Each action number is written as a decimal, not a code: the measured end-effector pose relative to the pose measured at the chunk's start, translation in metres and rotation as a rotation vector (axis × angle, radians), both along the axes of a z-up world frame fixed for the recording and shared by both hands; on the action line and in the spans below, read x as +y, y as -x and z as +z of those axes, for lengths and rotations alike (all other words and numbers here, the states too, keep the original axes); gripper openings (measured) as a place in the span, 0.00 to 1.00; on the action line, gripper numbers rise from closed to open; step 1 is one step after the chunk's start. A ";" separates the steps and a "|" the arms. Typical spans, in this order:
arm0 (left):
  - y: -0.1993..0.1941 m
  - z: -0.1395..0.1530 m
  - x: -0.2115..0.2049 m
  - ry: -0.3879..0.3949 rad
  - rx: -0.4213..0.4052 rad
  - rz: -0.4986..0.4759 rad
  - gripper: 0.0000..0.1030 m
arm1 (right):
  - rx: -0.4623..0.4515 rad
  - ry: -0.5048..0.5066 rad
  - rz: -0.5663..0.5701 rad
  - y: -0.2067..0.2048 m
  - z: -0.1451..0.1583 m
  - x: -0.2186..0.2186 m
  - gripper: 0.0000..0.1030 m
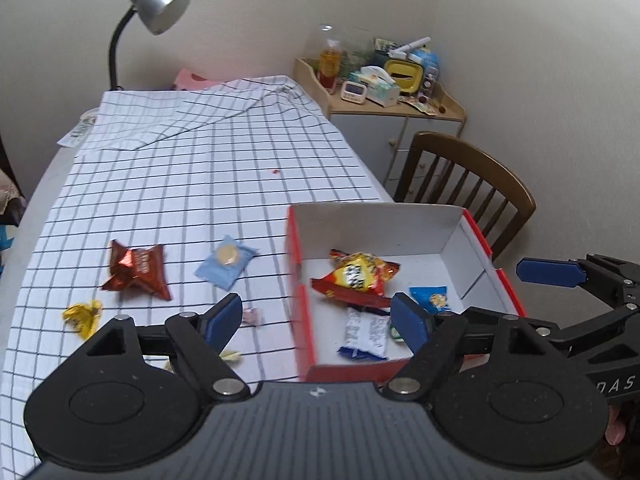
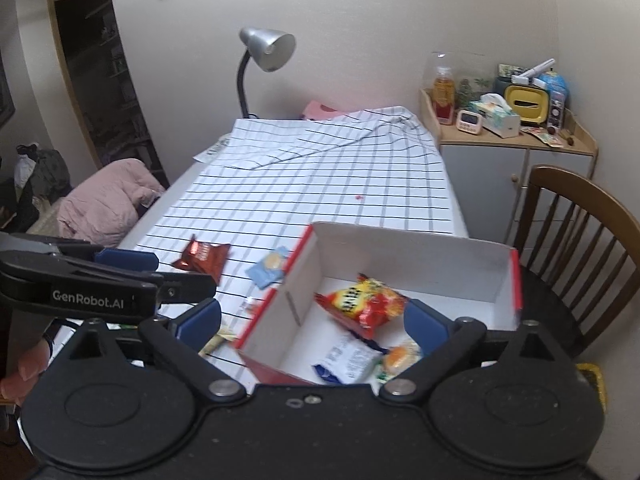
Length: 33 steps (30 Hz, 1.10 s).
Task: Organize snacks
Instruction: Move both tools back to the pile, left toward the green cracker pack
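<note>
A red-sided cardboard box (image 1: pixel 400 220) (image 2: pixel 416 248) sits on the checked tablecloth. Inside lie a red-yellow chip bag (image 1: pixel 356 276) (image 2: pixel 362 302), a white-blue packet (image 1: pixel 366 332) (image 2: pixel 348 360) and a small blue packet (image 1: pixel 432 298). Left of the box lie a dark red bag (image 1: pixel 138 270) (image 2: pixel 204 258), a light blue packet (image 1: pixel 226 262) (image 2: pixel 268 266), a yellow candy (image 1: pixel 82 316) and a small pink candy (image 1: pixel 253 315). My left gripper (image 1: pixel 316 320) is open and empty over the box's near left corner. My right gripper (image 2: pixel 312 324) is open and empty above the box.
A wooden chair (image 1: pixel 464 188) (image 2: pixel 576 240) stands right of the table. A cluttered cabinet (image 1: pixel 380 96) (image 2: pixel 508 128) stands in the far corner. A silver desk lamp (image 1: pixel 152 12) (image 2: pixel 264 52) stands at the table's far end. Pink bedding (image 2: pixel 104 196) lies to the left.
</note>
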<state>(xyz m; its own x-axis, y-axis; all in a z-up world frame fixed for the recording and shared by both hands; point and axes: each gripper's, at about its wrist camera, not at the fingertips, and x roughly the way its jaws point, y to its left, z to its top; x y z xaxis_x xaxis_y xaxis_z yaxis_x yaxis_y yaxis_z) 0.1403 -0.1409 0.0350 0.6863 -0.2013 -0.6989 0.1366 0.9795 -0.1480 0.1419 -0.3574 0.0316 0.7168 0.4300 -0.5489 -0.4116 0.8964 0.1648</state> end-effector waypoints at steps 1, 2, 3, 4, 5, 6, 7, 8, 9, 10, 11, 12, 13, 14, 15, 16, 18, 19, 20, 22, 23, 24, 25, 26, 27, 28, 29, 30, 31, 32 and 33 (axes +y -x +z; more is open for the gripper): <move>0.002 0.000 0.006 0.001 -0.001 0.006 0.79 | 0.000 -0.004 0.009 0.001 0.000 0.006 0.98; 0.005 -0.001 0.013 0.003 0.000 0.013 0.81 | -0.002 -0.005 0.017 0.002 0.001 0.012 0.98; 0.007 -0.002 0.021 0.008 0.002 0.021 0.81 | -0.006 -0.002 0.025 0.004 0.001 0.019 0.99; 0.010 -0.002 0.029 0.012 0.003 0.027 0.81 | -0.012 0.005 0.030 0.005 0.001 0.026 0.99; 0.012 -0.002 0.038 0.013 0.001 0.036 0.81 | -0.016 0.012 0.035 0.007 0.001 0.033 0.99; 0.015 -0.003 0.045 0.011 -0.001 0.044 0.82 | -0.017 0.012 0.044 0.008 0.001 0.040 0.99; 0.017 -0.003 0.053 0.010 -0.002 0.052 0.82 | -0.013 0.010 0.052 0.009 0.001 0.047 0.99; 0.019 -0.003 0.063 0.009 -0.004 0.064 0.82 | -0.008 0.007 0.056 0.009 0.001 0.053 0.99; 0.021 -0.004 0.071 0.011 -0.004 0.077 0.86 | -0.003 0.005 0.058 0.009 0.000 0.059 0.99; 0.023 -0.005 0.081 0.018 -0.002 0.089 0.89 | 0.000 0.005 0.060 0.009 -0.001 0.065 0.99; 0.024 -0.006 0.091 0.030 0.001 0.100 0.95 | 0.003 0.006 0.062 0.008 -0.002 0.072 0.99; 0.024 -0.008 0.100 0.042 0.005 0.112 0.98 | 0.007 0.009 0.063 0.008 -0.004 0.079 0.99; 0.025 -0.010 0.111 0.055 0.013 0.129 0.98 | 0.012 0.012 0.066 0.008 -0.007 0.085 1.00; 0.025 -0.013 0.121 0.060 0.021 0.149 0.98 | 0.018 0.014 0.069 0.007 -0.010 0.092 1.00; 0.025 -0.016 0.129 0.062 0.029 0.170 0.98 | 0.024 0.016 0.072 0.006 -0.013 0.099 1.00; 0.024 -0.020 0.139 0.060 0.038 0.195 0.98 | 0.032 0.017 0.076 0.004 -0.016 0.106 1.00; 0.023 -0.028 0.157 0.051 0.059 0.253 0.98 | 0.041 0.021 0.098 0.000 -0.023 0.120 0.99; 0.022 -0.033 0.168 0.053 0.076 0.287 0.98 | 0.039 0.032 0.106 -0.002 -0.026 0.128 0.99; 0.020 -0.039 0.178 0.061 0.096 0.316 0.98 | 0.035 0.048 0.112 -0.004 -0.030 0.136 0.99; 0.017 -0.052 0.192 0.068 0.128 0.356 0.98 | 0.041 0.072 0.129 -0.010 -0.038 0.152 0.99; 0.015 -0.058 0.197 0.061 0.143 0.375 0.98 | 0.047 0.082 0.136 -0.012 -0.042 0.158 0.99; 0.013 -0.064 0.200 0.052 0.158 0.391 0.98 | 0.051 0.094 0.142 -0.016 -0.047 0.165 0.99; 0.011 -0.071 0.204 0.047 0.174 0.404 0.98 | 0.054 0.110 0.150 -0.019 -0.051 0.172 0.99; 0.009 -0.078 0.208 0.050 0.194 0.419 0.98 | 0.056 0.128 0.157 -0.023 -0.056 0.179 0.99; 0.007 -0.085 0.211 0.055 0.214 0.432 0.98 | 0.060 0.146 0.165 -0.027 -0.061 0.185 0.99; 0.005 -0.092 0.214 0.061 0.235 0.446 0.98 | 0.065 0.160 0.175 -0.031 -0.065 0.191 0.99; 0.002 -0.098 0.217 0.068 0.252 0.460 0.98 | 0.074 0.176 0.186 -0.035 -0.070 0.197 0.98; -0.001 -0.104 0.219 0.073 0.266 0.472 0.98 | 0.082 0.192 0.191 -0.039 -0.074 0.201 0.98; -0.004 -0.111 0.221 0.072 0.281 0.484 0.98 | 0.090 0.206 0.196 -0.044 -0.078 0.206 0.97; -0.008 -0.116 0.222 0.067 0.295 0.495 0.98 | 0.095 0.221 0.206 -0.049 -0.083 0.210 0.97; -0.011 -0.121 0.223 0.063 0.304 0.500 0.98 | 0.101 0.239 0.210 -0.053 -0.088 0.215 0.96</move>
